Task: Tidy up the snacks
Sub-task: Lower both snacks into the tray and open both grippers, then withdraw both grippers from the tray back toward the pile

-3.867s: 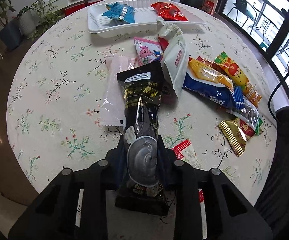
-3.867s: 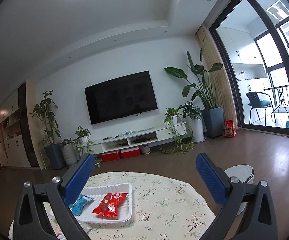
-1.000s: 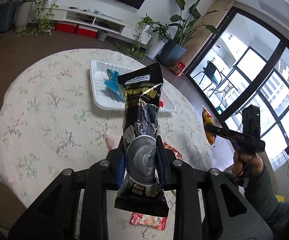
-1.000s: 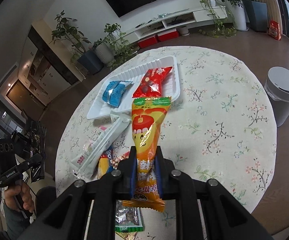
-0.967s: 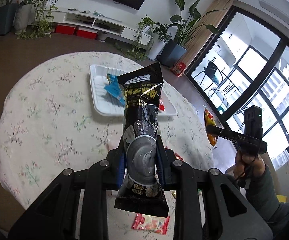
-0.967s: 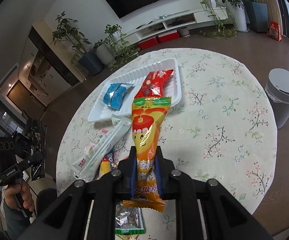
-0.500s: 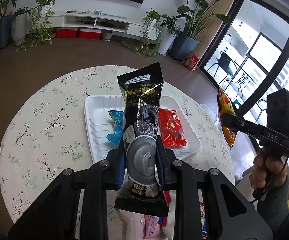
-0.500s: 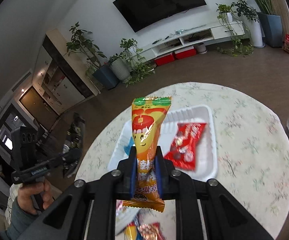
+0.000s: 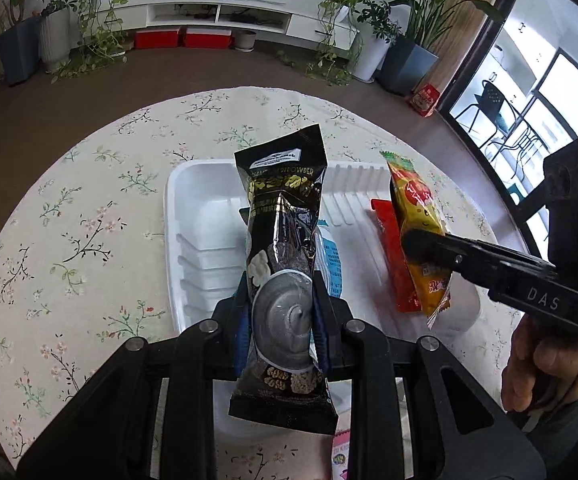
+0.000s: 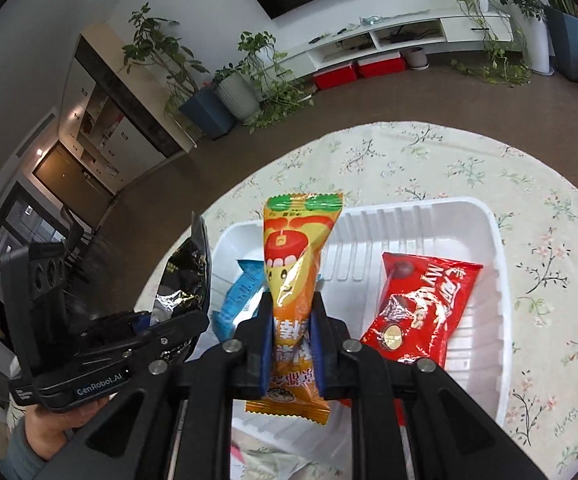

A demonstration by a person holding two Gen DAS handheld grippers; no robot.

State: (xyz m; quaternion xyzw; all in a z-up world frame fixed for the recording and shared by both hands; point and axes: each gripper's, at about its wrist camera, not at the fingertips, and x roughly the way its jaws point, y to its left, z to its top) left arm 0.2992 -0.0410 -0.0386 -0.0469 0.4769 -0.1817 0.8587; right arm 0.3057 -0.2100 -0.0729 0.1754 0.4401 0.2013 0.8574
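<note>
A: A second ago the white tray (image 9: 193, 216) sat far up the left wrist view and only a corner of it showed past the orange packet (image 10: 297, 280). Now both packets hang right over it, so the carry looks all but done and the drop is what remains.

B: And the grips? The left tongs (image 9: 281, 320) are clamped tight on the black packet (image 9: 281, 240), low on its body, the packet standing up through the middle of the frame. The right tongs (image 10: 289, 340) are pinched just as tight on the orange packet's lower half.

A: What does each view give that the other hides?

B: The left wrist view shows the tray's bare left half, clear room for the black packet. The blue packet (image 9: 331, 258) is mostly hidden behind it there. It also catches the right tongs from the side at the right edge, the orange packet hanging above the red packet (image 9: 393, 256).

A: The right wrist view shows the red packet whole at centre right, and the floral bench (image 10: 549, 240) beyond the tray's rim.
</note>
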